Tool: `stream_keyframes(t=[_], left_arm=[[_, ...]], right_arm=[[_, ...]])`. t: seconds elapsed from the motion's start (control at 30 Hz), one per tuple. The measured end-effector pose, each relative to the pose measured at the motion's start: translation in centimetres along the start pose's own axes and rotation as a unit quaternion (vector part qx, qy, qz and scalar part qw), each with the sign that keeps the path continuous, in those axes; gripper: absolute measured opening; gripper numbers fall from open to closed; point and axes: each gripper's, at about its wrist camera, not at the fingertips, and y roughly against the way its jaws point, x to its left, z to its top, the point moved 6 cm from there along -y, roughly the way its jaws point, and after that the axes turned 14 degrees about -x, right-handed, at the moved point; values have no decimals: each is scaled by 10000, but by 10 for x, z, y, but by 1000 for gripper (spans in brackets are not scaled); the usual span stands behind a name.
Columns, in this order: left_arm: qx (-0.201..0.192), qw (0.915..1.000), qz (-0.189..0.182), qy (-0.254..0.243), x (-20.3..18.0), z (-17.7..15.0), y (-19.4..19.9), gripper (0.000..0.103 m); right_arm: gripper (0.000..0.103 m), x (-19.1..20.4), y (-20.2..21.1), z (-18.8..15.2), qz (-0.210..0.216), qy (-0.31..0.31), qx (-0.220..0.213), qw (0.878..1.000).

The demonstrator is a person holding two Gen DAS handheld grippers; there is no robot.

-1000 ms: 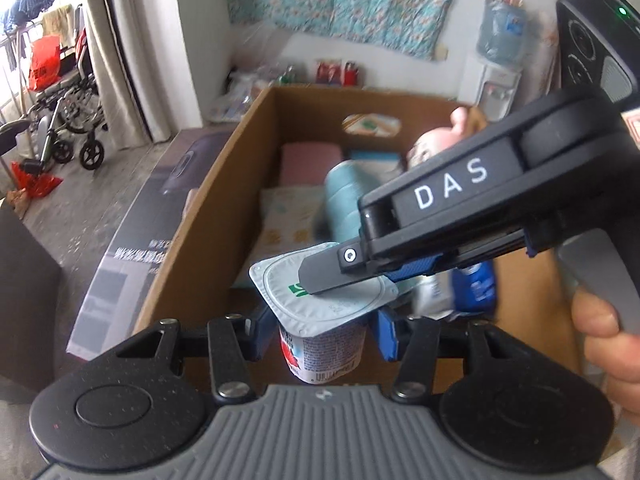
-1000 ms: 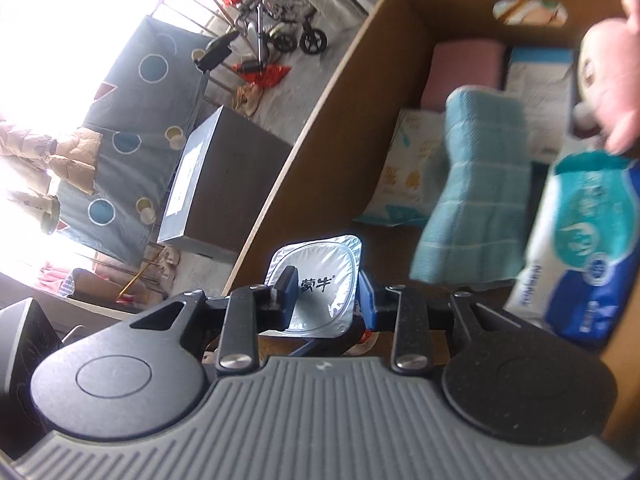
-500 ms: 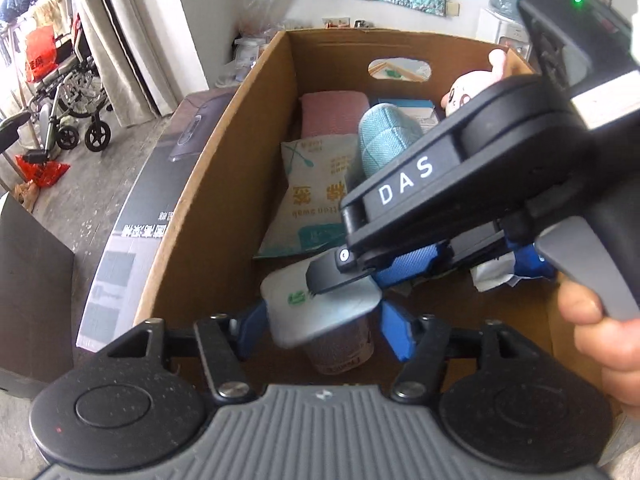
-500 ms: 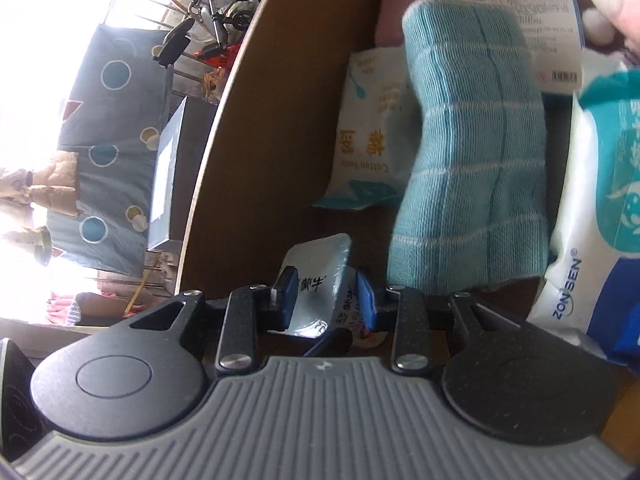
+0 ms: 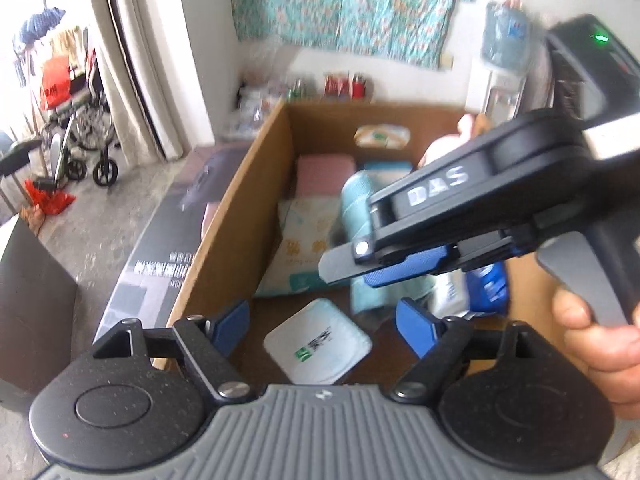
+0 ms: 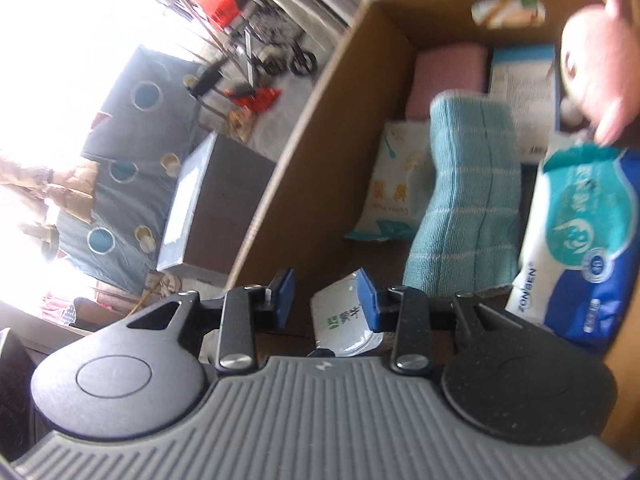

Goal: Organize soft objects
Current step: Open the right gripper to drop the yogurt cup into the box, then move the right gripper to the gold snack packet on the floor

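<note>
The yogurt cup [image 5: 318, 342] sits on the floor of the cardboard box [image 5: 236, 216], at its near end, foil lid up. It lies below and between the blue pads of the left gripper [image 5: 320, 326], whose jaws stand wide and are opening, with neither pad touching the cup. In the right wrist view the cup [image 6: 346, 324] shows low between the pads of the right gripper [image 6: 326, 300]; those jaws are narrow but opening too, and the pads look clear of the foil, though one overlaps it in the view. A hand [image 5: 596, 350] grips the right tool's handle.

Judged from this, the cup has just been set down in the box and the release is finishing. The next move would call for lifting both grippers straight out without tipping the cup, then going for another loose item.

Further in the box lie a teal towel [image 6: 464, 208], rolled and lying along the box, a white packet [image 6: 394, 188] beside it, a pink cloth [image 6: 446, 72] behind, a blue tissue pack [image 6: 576, 248] to the towel's other side, and a pink plush toy [image 6: 596, 64] near the far corner.

The box stands on a grey concrete floor [image 5: 88, 236]. A flat printed carton [image 5: 160, 248] lies along its outer wall. Beyond are a curtain [image 5: 120, 48], a wheelchair [image 5: 80, 136], a floral cloth [image 5: 344, 4] on the white wall and a water dispenser [image 5: 502, 64].
</note>
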Motion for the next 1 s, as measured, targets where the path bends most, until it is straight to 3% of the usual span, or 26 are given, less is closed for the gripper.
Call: stream_keyframes(t=[0.1, 0.23, 0.4, 0.53, 0.7, 0.77, 0.9, 1.0], left_arm=[[-391, 9990, -191, -31, -20, 6, 21, 87], [-795, 9946, -641, -154, -62, 10, 45, 87], [-1117, 9827, -1420, -418, -129, 8, 69, 87], [-1143, 9659, -2174, -819, -196, -6, 85, 87], [-993, 9391, -3033, -1276, -272, -40, 89, 87], [-912, 9289, -3276, -1467, -299, -55, 86, 86], [-772, 9162, -3505, -1783, -342, -82, 76, 79], [-724, 9139, -3452, -2008, -365, -96, 57, 71]], right_arm=[[45, 7, 56, 0, 22, 422, -645, 9970], [49, -4, 135, -5, -255, 814, -1382, 9867], [50, -54, 245, -9, -1086, 862, -1945, 9711], [53, -104, 325, -21, -2005, 819, -2136, 9526], [60, -179, 383, -55, -3112, 871, -1755, 9299], [71, -201, 391, -72, -3397, 1075, -1482, 9225], [82, -235, 384, -99, -3647, 1404, -856, 9165], [84, -251, 364, -102, -3723, 1595, -437, 9133]])
